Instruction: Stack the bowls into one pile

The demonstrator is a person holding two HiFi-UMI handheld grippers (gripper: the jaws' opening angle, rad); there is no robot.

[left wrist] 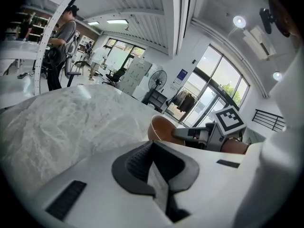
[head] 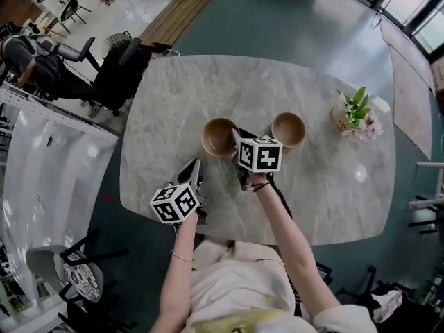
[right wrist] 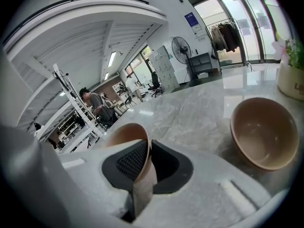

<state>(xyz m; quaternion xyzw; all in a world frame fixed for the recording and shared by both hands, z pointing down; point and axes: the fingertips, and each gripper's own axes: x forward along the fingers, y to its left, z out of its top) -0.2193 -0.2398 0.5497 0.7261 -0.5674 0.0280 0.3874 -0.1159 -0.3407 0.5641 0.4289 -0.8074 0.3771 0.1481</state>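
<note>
Right tongs grasp first bowl; left tongs clenched; second bowl seemingly empty.

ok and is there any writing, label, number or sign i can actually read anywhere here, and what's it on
No text can be read in full.
White plant pot: dark print, cut off by the picture's edge, unreadable.
Blue wall sign: too small and blurred to read.
Black-and-white marker cubes: square patterns only, no words.
Tan round bowls: no print shows.
</note>
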